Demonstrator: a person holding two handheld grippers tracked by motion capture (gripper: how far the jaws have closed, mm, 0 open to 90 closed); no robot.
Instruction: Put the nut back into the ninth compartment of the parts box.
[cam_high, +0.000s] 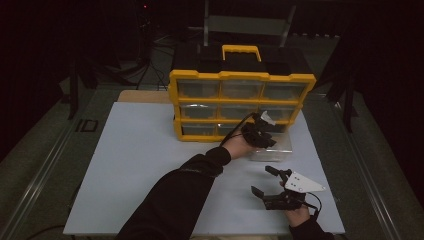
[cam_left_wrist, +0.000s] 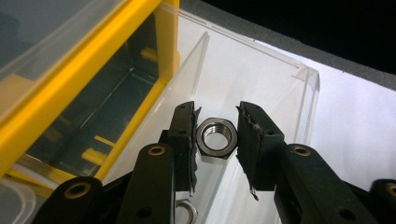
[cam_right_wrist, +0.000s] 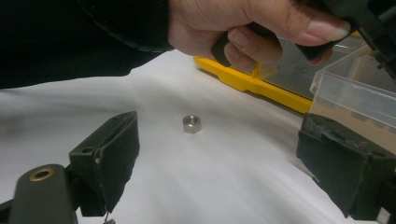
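Left gripper (cam_left_wrist: 217, 140) clamped on a steel hex nut (cam_left_wrist: 216, 139), held above the clear drawer (cam_left_wrist: 261, 84) pulled out from the yellow organizer (cam_high: 240, 105). A second nut (cam_left_wrist: 187, 211) lies on the drawer floor below. Right gripper (cam_high: 267, 182) rests near the table's (cam_high: 140, 165) front edge, jaws wide apart, nothing between them. A loose nut (cam_right_wrist: 191, 124) sits on the table ahead of it, well clear of both pads.

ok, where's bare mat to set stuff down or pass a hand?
Free: the white mat left of the sleeve, in front of the yellow organizer. Crowded: the right front, with the pulled-out clear drawer, left gripper, right gripper and a loose nut.
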